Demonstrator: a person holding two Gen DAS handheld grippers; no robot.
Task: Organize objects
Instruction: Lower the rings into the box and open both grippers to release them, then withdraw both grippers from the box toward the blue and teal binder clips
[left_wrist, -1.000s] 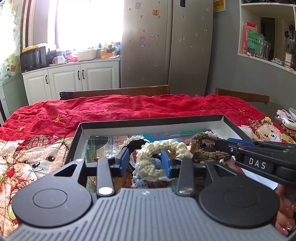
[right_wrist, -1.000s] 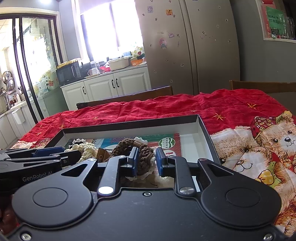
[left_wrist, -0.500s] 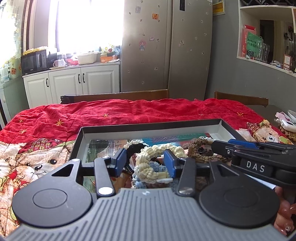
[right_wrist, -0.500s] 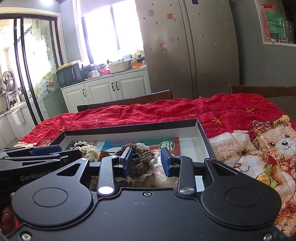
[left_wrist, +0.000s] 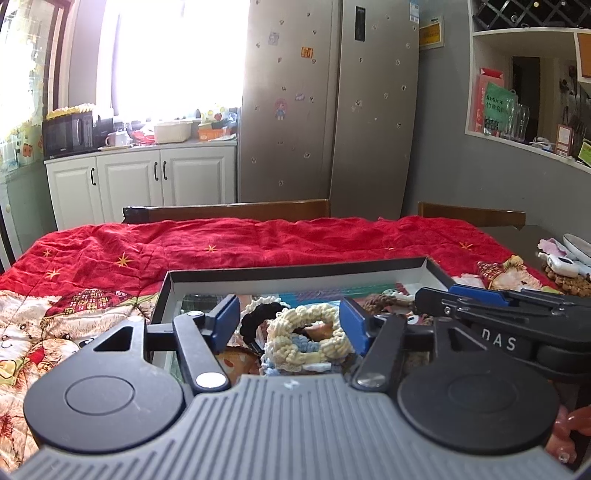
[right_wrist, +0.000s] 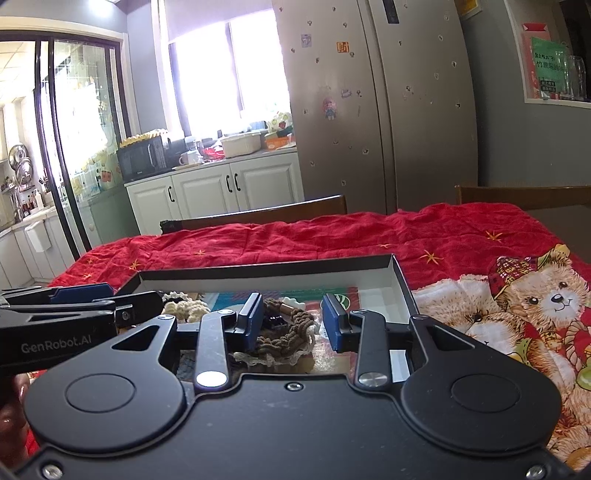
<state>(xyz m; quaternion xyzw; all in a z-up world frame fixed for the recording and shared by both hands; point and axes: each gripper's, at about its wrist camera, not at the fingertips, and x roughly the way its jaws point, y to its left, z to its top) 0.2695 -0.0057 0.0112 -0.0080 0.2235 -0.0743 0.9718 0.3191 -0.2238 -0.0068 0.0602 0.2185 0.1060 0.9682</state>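
Your left gripper (left_wrist: 290, 325) and right gripper (right_wrist: 291, 320) both hang released, jaws apart. Cream scrunchie (left_wrist: 308, 334) and brown scrunchie (right_wrist: 286, 336) lie inside the shallow box (right_wrist: 266, 275) on the red blanket (right_wrist: 332, 236).

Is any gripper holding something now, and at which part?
Nothing is held. The left gripper and the right gripper are open over the scrunchies in the box.

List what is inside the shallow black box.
The box holds crocheted scrunchies: cream, black, brown. A printed sheet lines the floor; the devices hide its near part.
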